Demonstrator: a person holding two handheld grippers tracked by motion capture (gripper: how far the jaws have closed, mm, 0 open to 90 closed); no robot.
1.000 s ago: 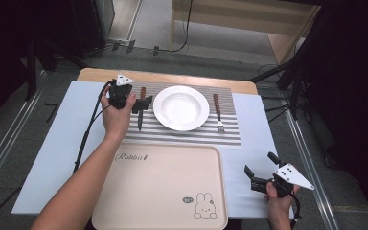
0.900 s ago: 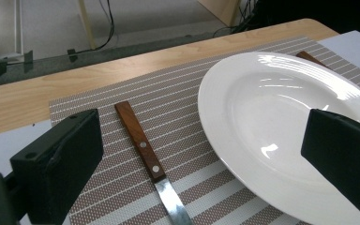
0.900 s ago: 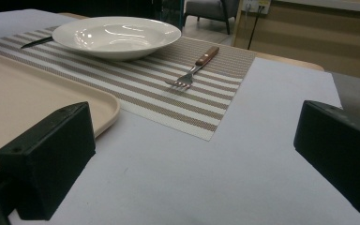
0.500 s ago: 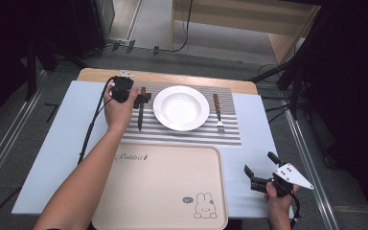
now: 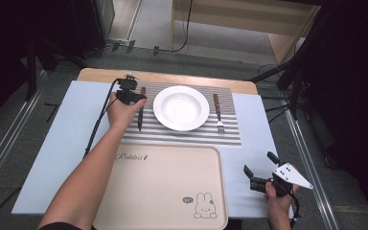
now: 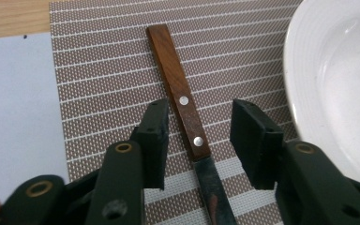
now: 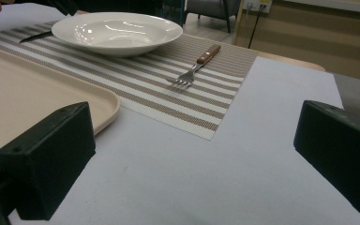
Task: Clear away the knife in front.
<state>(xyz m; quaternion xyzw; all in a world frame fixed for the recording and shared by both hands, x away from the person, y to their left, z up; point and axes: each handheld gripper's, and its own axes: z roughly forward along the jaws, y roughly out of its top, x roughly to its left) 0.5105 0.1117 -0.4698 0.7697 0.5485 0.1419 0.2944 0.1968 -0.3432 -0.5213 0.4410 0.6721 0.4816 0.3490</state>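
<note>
Straddling 1 knife (image 6: 183, 107) with closing left tool (image 6: 199, 140), pads not touching, right tool (image 7: 194, 159) spread, 1 plate (image 5: 181, 108), 1 fork (image 5: 218, 112)

A grey floor (image 5: 148, 24) runs beyond the surface (image 5: 43, 143), crossed by black cables (image 5: 188, 28). A pale wooden cabinet (image 5: 249, 19) stands at the back. Dark stands (image 5: 31, 57) flank both sides. The right gripper view shows a grey chair (image 7: 206, 9) and a beige wall (image 7: 309, 33).
</note>
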